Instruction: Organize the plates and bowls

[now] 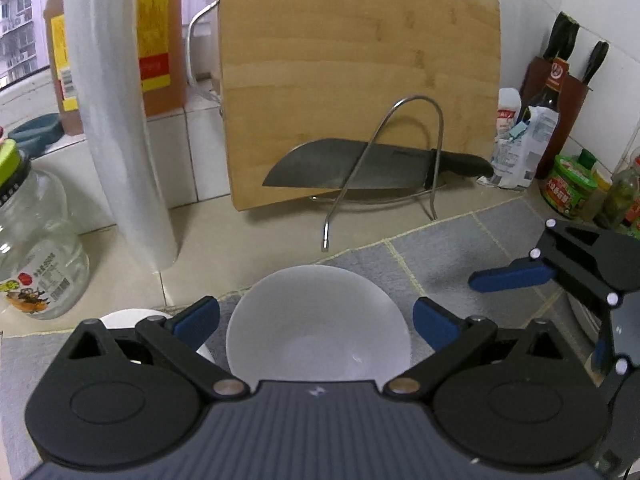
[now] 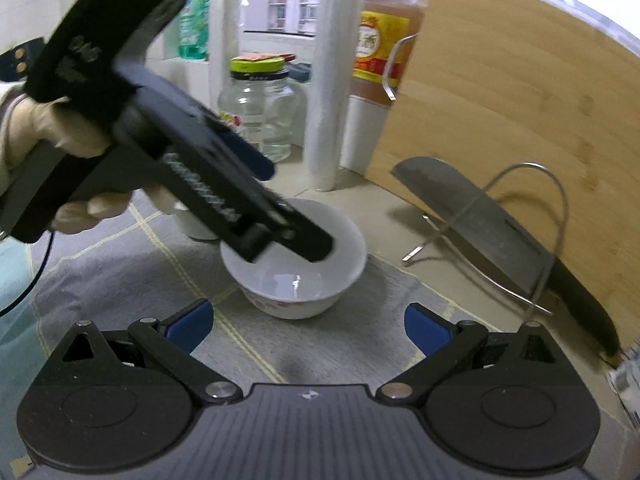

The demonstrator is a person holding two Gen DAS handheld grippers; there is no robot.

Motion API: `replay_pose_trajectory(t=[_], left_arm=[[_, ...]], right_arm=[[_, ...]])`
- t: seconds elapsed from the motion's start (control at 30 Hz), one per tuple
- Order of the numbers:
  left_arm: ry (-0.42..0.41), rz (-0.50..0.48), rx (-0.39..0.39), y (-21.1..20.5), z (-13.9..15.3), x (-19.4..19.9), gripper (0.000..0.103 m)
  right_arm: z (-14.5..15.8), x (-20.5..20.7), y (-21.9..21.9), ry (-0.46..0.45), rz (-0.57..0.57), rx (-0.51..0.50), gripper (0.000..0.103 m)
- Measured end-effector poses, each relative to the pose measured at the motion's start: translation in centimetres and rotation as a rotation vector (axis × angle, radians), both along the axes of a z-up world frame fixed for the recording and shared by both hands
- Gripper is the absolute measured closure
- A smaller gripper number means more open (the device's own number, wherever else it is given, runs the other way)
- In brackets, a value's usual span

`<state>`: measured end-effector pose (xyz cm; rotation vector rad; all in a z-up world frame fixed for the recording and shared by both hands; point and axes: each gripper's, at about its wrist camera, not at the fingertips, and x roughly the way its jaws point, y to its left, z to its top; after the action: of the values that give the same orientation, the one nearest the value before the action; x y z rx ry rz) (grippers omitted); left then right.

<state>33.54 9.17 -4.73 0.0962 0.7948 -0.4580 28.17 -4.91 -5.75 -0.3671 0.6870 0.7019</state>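
Our left claw [image 1: 316, 320] hangs over the bowl [image 1: 318, 322] with its blue fingers spread wide, either side of the rim and holding nothing. We should lower it onto one wall and pinch there. Our right claw [image 2: 309, 326] waits, also spread, just short of the bowl. Only its view shows the bowl's patterned outside; only the left shows a second white dish [image 1: 132, 318] beside the left finger.

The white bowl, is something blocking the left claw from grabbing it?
No. The left claw hangs open right over the white bowl, with nothing visible between them. A second white dish sits just beside it.
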Motion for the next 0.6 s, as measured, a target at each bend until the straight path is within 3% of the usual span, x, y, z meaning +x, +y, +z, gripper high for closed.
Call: replay_pose_trajectory(t=[0.43,0.6], left_arm=[[0.059,-0.012,-0.004,0.3,-1.0,1.9,0.004],[0.088,-0.025,-0.013,0.3,-1.2,2.2,0.012]], right_arm=[[-1.8,2.6,1.3,0.083,0.028,-0.004,0.021],[-2.0,2.9,1.5,0.099,0.028,0.008,0.025]])
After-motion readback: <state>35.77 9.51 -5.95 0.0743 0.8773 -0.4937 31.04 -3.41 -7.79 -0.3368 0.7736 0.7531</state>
